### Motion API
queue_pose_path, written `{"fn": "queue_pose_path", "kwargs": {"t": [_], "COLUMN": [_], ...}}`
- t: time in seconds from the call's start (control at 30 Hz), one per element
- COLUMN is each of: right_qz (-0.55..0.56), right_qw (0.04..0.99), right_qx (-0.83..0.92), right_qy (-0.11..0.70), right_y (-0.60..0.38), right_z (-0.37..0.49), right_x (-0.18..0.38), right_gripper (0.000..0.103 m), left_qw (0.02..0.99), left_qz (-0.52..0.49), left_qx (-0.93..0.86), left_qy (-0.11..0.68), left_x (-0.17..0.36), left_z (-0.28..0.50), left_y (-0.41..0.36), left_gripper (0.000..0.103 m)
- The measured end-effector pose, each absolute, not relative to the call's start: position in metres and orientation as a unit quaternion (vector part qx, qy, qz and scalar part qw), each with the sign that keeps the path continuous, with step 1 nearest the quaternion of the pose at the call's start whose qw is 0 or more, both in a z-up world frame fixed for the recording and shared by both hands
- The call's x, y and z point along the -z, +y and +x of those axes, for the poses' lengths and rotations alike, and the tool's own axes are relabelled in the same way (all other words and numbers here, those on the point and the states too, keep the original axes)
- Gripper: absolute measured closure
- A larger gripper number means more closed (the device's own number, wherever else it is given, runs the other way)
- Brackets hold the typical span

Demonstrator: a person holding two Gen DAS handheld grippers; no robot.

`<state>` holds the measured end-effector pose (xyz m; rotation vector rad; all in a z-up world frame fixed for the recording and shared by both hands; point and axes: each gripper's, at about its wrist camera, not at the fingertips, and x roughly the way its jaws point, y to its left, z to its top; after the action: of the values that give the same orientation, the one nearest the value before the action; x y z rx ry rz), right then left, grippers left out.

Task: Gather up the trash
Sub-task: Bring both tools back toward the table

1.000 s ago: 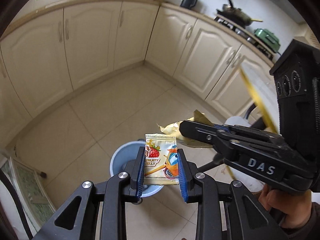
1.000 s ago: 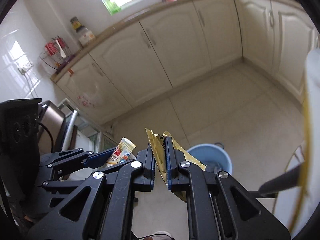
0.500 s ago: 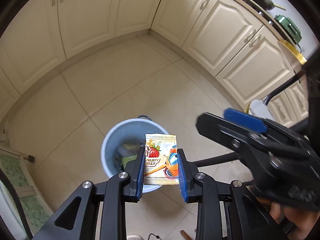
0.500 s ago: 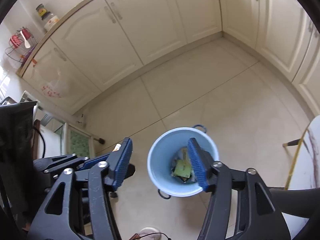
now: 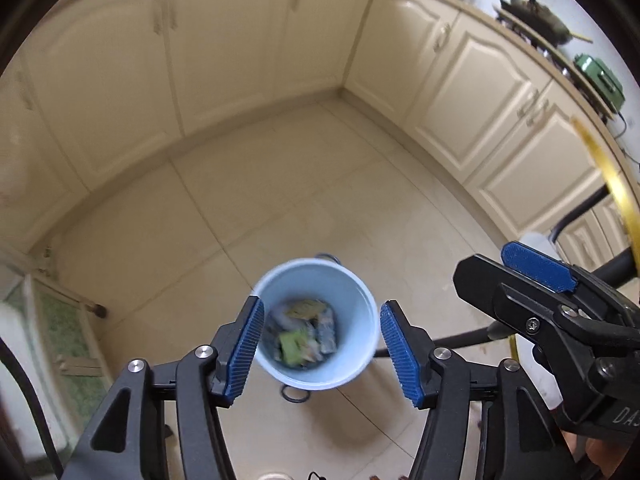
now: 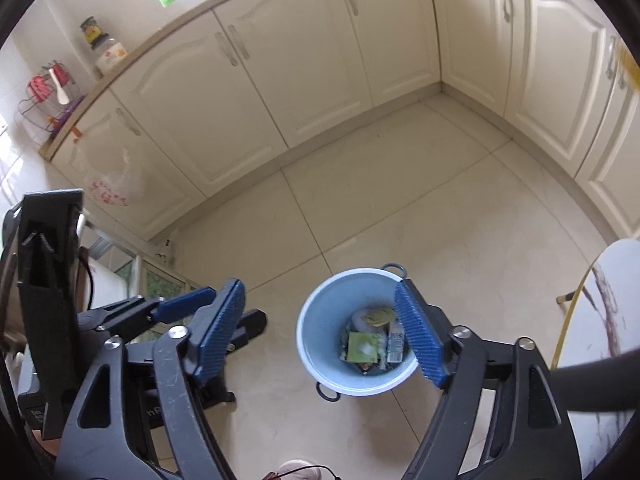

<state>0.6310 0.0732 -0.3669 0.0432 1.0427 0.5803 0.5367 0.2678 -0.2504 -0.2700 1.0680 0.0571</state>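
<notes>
A light blue bin (image 5: 362, 312) stands on the tiled floor below both grippers; it also shows in the right wrist view (image 6: 320, 344). Several wrappers (image 5: 304, 336) lie inside it, among them a green packet (image 6: 362, 346) and a small carton (image 6: 395, 345). My left gripper (image 5: 322, 348) is open and empty above the bin. My right gripper (image 6: 328, 338) is open and empty above the bin's left rim. The right gripper's blue pad (image 5: 536, 266) shows at the right of the left wrist view. The left gripper shows at the left of the right wrist view (image 6: 188, 304).
Cream cabinets (image 6: 304, 64) line the far walls around the floor. A stove with pans (image 5: 536, 16) sits on the right counter. A white table with a yellow edge (image 6: 600, 300) is at the right. A dish rack (image 6: 48, 96) stands on the left counter.
My left gripper opened and the fruity jelly packet dropped from it into the bin. My right gripper, open since half a second ago, let go of the gold wrapper earlier.
</notes>
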Motion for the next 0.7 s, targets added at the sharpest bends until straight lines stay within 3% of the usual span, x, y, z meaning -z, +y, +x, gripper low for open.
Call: {"fn": "queue_pose_path", "kwargs": {"t": [0.4, 0.53, 0.7], "right_qz": [-0.014, -0.024, -0.016], "right_qw": [0.891, 0.916, 0.940], "right_qx": [-0.307, -0.288, -0.251], "right_qy": [0.334, 0.278, 0.233], "right_y": [0.058, 0.031, -0.002], "right_z": [0.516, 0.464, 0.404], "right_x": [0.211, 0.158, 0.108], "right_gripper": [0.000, 0.000, 0.000], "left_qw": [0.935, 0.956, 0.974], "left_qz": [-0.099, -0.082, -0.064], "left_qx": [-0.082, -0.083, -0.071], "left_qy": [0.332, 0.268, 0.205], "left_x": [0.117, 0.079, 0.049], "left_z": [0.428, 0.377, 0.315], "left_y": [0.220, 0.185, 0.143], "left_gripper": [0.021, 0.010, 0.006]}}
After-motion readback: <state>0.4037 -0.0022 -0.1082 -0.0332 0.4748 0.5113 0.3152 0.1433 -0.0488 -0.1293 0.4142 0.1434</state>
